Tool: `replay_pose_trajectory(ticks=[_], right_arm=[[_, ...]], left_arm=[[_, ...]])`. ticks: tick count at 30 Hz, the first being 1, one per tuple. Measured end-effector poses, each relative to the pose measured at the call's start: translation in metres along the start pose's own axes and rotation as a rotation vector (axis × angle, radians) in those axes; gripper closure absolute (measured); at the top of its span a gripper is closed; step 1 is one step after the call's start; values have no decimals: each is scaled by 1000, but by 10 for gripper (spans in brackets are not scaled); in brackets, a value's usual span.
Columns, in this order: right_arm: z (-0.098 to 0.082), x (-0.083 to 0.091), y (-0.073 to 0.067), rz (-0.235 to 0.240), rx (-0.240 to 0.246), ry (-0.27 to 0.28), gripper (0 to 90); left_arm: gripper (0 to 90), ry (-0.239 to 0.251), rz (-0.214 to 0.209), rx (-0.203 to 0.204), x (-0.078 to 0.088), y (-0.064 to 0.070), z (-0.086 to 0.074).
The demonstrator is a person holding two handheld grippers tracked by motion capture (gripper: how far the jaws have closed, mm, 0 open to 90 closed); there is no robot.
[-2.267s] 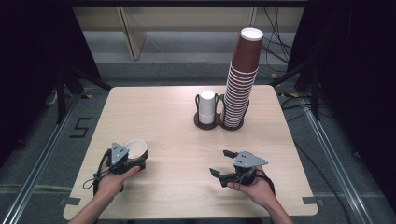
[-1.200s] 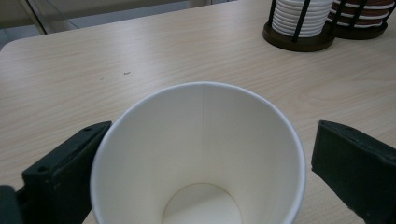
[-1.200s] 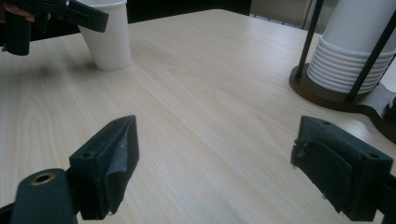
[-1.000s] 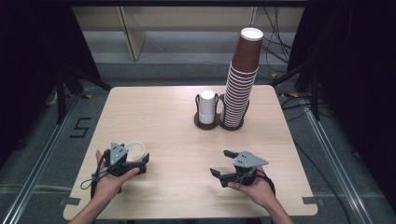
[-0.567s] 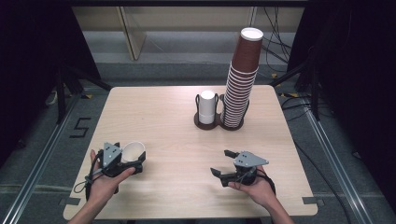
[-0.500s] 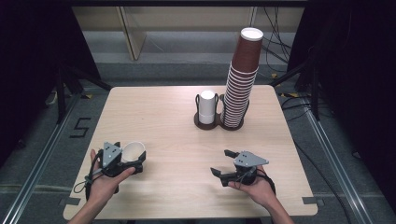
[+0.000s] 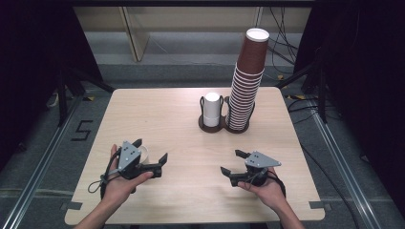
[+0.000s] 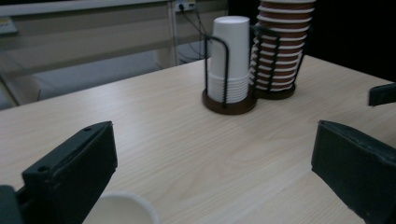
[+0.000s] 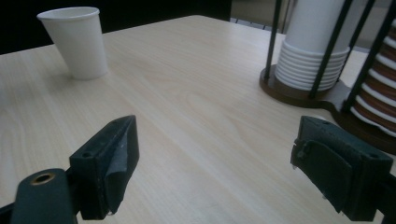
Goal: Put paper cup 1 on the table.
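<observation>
standing on a pale wood-grain table [image 7: 191,157] over a grey floor with dark surroundings, a black wire cup holder [image 7: 224,125] serves as the landmark: it carries a short stack of white cups [image 7: 212,109] and a tall stack of brown cups [image 7: 246,81] side by side. well nearer the person than the cup holder and off to its left, a single white paper cup [image 9: 74,42] stands upright, plain, with a rolled rim, empty-mouthed. the left gripper [image 7: 150,151] sits just beside this cup, jaws spread and not pressing it. the right gripper [image 7: 235,161], nearer than the cup holder on its right, holds its jaws spread on nothing.
</observation>
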State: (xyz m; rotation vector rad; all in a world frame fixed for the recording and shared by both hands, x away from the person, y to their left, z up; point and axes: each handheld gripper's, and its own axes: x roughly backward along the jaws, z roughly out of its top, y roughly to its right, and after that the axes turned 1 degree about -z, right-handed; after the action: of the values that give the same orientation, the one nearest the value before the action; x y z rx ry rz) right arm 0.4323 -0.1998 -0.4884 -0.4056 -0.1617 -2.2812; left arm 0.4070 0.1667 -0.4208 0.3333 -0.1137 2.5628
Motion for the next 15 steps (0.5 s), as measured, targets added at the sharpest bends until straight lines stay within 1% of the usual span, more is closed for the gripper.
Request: replay_pose_trajectory(ticks=[1,3,4,5,6,7,8,9,10,11,12,13,14,15], right_arm=[[1,1,2,0,-4,3,149],[2,4,7,-21,-6,23,149],[2,7,5,-21,-55,10,149],[2,8,10,-32,-28,26,149],[3,10,12,-52,-22,40,149],[3,13,13,-52,-41,29,149],[3,14,16,-58,-37,33,149],[4,16,19,-75,-38,45,149],[5,19,21,-83,-39,44,149],[5,21,22,-90,-64,52,149],[6,23,24,-103,-73,55,149],[8,26,27,-120,-66,60,149],[10,27,30,-127,-62,77,149],[12,29,29,-133,-110,81,149]], left_arm=[[0,10,-21,-5,-3,4,4],[0,24,-52,-14,-10,13,12],[0,35,-67,-17,-13,18,16],[0,40,-81,-21,-17,22,20],[0,46,-92,-25,-20,26,23],[0,52,-104,-29,-23,30,27],[0,69,-117,-63,-27,32,31],[0,72,-124,-68,-30,36,34],[0,73,-133,-70,-33,39,37],[0,74,-140,-71,-36,42,39],[0,78,-146,-72,-39,45,42],[0,78,-153,-74,-41,48,44],[0,82,-160,-74,-44,50,47],[0,87,-166,-75,-46,53,49]])
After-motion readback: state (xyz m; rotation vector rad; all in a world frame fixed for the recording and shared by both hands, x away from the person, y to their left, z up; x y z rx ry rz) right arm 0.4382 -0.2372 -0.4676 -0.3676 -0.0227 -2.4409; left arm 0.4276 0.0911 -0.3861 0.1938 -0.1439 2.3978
